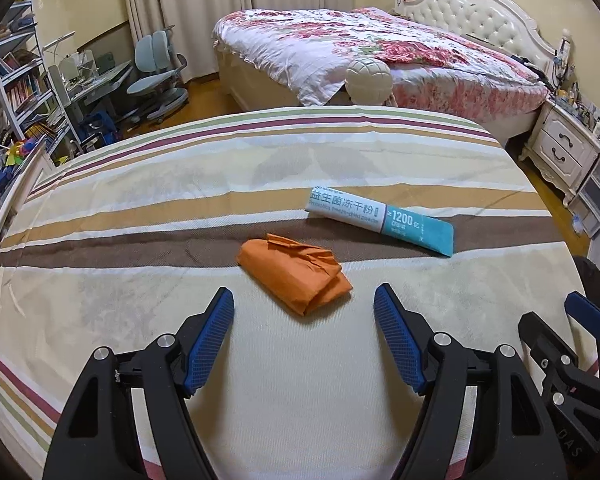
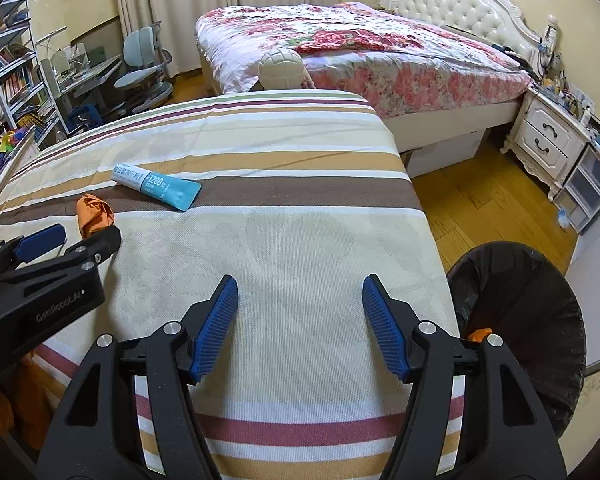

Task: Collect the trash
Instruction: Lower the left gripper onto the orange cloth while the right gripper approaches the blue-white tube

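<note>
Left hand-held gripper [image 1: 304, 300] hangs wide open and empty, the crumpled orange wrapper [image 1: 296, 272] lying just beyond its fingertips on the striped bed [image 1: 140, 208]. A teal probiotic sachet [image 1: 380, 220] lies right of centre. The right hand-held gripper [image 2: 300, 290] (also empty) gapes beside the black-lined trash bin [image 2: 540, 320] at lower right.

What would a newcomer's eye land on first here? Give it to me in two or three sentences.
The crumpled orange wrapper lies on the striped bedspread, just ahead of the open left gripper. Just beyond it lies a teal-and-white sachet. A black-lined trash bin stands on the floor off the bed's right edge, beside the open, empty right gripper.
</note>
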`<action>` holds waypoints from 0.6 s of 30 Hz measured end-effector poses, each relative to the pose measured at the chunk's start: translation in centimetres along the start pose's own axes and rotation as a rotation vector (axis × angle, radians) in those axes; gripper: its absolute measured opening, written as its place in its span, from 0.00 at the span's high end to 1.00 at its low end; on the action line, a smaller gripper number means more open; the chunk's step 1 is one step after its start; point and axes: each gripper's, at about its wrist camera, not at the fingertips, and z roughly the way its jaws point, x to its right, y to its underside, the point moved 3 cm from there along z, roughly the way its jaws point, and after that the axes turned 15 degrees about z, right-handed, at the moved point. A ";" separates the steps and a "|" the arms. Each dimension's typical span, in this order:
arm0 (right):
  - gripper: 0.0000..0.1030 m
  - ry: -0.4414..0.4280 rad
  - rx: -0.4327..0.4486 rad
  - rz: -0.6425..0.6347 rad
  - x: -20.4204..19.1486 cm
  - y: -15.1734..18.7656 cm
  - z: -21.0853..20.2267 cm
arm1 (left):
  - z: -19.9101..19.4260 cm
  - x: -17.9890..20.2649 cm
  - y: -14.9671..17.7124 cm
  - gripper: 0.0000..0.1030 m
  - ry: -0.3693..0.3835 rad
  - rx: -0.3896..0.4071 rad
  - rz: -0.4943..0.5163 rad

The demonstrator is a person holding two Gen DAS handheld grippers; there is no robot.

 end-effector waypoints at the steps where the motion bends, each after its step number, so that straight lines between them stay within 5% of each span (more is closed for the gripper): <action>1: 0.38 -0.001 0.000 -0.004 -0.2 -0.2 0.1 | 0.2 -0.3 -0.1 0.31 0.004 0.000 -0.004; 3: 0.38 -0.002 -0.001 -0.014 -0.6 -0.3 0.3 | 0.2 -0.8 -0.1 0.32 0.012 0.001 -0.005; 9: 0.38 -0.019 -0.007 -0.041 -2.0 -0.9 1.0 | -0.2 -1.3 0.4 0.60 0.021 0.034 0.037; 18: 0.38 -0.026 -0.009 -0.021 -3.1 -3.1 2.8 | -0.9 -2.6 1.7 0.68 0.038 0.050 0.040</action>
